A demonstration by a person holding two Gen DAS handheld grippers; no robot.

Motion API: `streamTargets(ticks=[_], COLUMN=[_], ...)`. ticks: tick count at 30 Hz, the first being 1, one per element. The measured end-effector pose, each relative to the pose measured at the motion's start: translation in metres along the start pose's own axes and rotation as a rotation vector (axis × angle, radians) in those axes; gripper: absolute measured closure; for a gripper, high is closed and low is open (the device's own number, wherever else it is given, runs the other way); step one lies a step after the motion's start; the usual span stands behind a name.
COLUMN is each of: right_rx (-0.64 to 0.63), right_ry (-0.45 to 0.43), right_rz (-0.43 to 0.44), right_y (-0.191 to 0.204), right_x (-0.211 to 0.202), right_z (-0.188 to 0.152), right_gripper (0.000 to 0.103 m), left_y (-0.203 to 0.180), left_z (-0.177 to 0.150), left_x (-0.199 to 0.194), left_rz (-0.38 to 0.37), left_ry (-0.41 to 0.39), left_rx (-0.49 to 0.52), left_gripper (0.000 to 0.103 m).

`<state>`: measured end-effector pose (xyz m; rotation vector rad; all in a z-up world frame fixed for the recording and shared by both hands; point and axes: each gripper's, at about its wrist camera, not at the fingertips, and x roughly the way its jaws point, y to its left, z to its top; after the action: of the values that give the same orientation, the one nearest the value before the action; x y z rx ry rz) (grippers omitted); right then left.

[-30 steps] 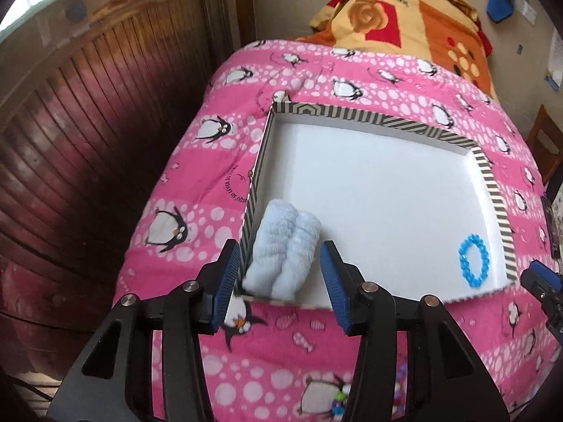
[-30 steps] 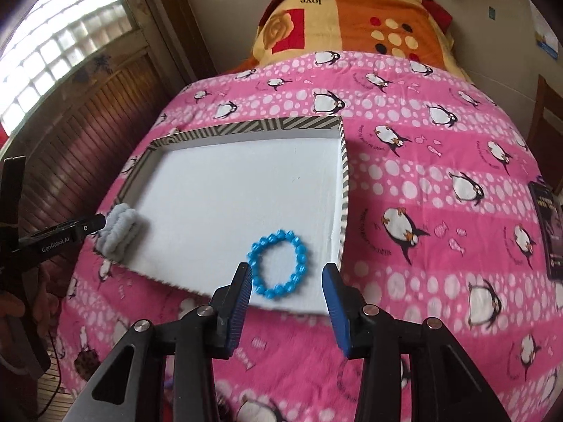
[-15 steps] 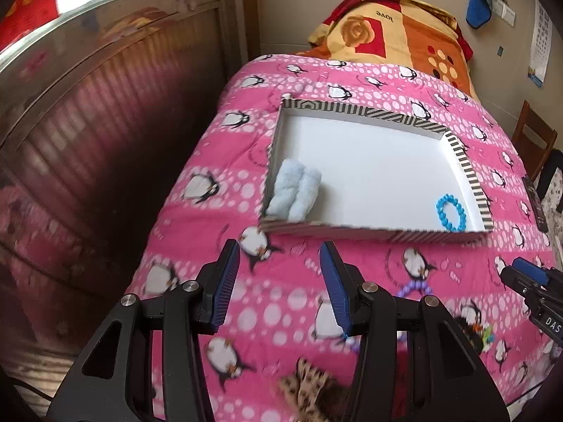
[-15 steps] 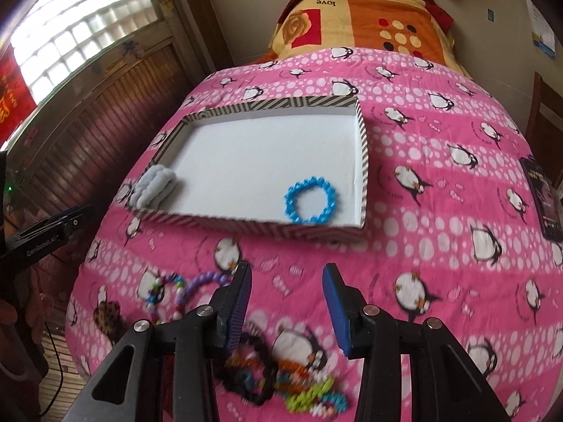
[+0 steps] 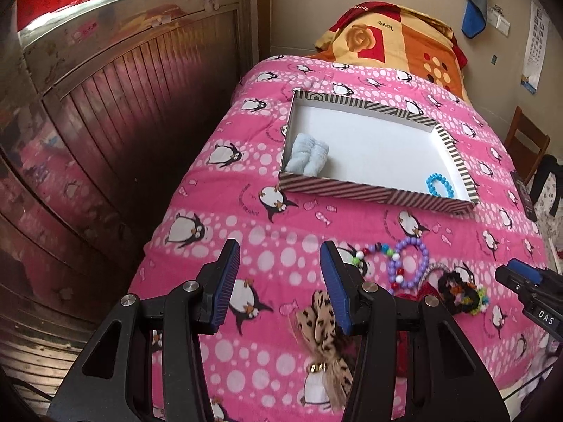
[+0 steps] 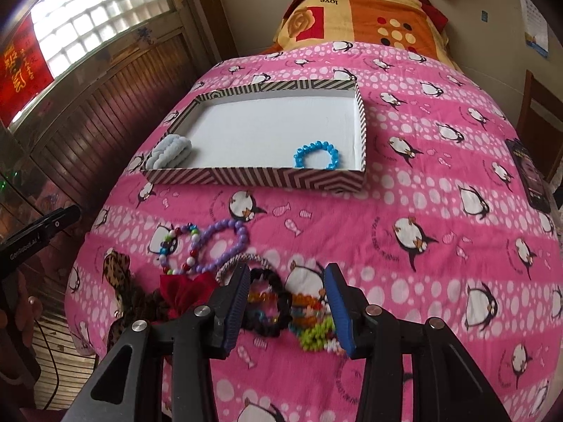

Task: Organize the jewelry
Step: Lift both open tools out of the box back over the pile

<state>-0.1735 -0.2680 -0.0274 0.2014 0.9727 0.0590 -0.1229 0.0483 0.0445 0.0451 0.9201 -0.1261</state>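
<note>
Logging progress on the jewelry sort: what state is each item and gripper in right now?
Striped box: open, lidless.
Blue bead bracelet: inside box.
Pale blue scrunchie: inside box.
Purple bead bracelet: on quilt, unsorted.
Black scrunchie: on quilt.
Left gripper: open, empty.
Right gripper: open, empty.

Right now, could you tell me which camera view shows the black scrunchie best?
The right wrist view: the black scrunchie lies close, framed between the open right gripper fingers on the pink blanket. In the left wrist view it is smaller, off to the right beside the purple bead bracelet.
</note>
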Motion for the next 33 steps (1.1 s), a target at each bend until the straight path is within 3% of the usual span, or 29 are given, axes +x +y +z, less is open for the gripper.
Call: streamTargets(ticks=[6, 9, 33], right_rx=[0.000, 0.000, -0.005], right_ry=[-0.016, -0.019, 0.011], right_rz=[-0.013, -0.016, -0.020], right_y=[0.005, 0.007, 0.015], right_x=[-0.012, -0.016, -0.014], right_z=[-0.012, -0.018, -0.037], right_gripper=[0.058, 0.045, 0.044], left_y=[0.000, -0.001, -0.003], left_z=[-0.011, -0.016, -0.032], left_x=[-0.009, -0.013, -0.023], left_rz=[-0.025, -0.028, -0.011], left_ry=[-0.003, -0.006, -0.023], left_rx=[0.006, 0.015, 0.033], left_gripper=[0.056, 0.056, 0.056])
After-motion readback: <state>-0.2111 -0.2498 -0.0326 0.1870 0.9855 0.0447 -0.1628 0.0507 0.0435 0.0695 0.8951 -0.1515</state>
